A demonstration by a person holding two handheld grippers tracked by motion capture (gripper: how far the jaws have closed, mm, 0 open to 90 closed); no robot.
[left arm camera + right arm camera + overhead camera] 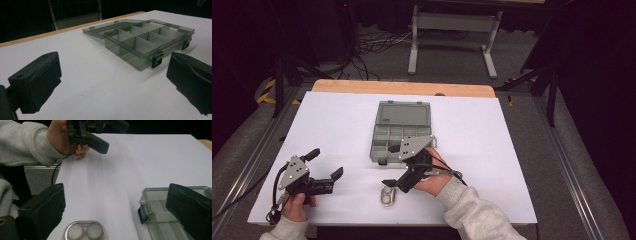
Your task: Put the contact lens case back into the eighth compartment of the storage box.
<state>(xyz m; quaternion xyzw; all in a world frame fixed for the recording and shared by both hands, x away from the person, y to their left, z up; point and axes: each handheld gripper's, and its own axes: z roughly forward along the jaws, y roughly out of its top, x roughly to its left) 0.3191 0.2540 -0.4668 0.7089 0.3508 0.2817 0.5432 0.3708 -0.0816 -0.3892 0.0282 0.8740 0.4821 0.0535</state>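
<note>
A white surface carries a grey translucent compartment box near its middle, with the lid folded back flat toward the far side and the divided tray facing the person. Two black latches hang on the tray's near wall. In the left gripper view the box sits ahead and to the right, its compartments looking bare from this angle.

Close to the near edge lies a small clear case with two round wells, just in front of the box and apart from it; the right gripper view shows this case between the jaws at the bottom.

The left gripper rests at the surface's left side, held in the person's left hand, its jaws wide apart and holding nothing. The right gripper hovers between the box's near wall and the small case, jaws spread wide and also holding nothing
</note>
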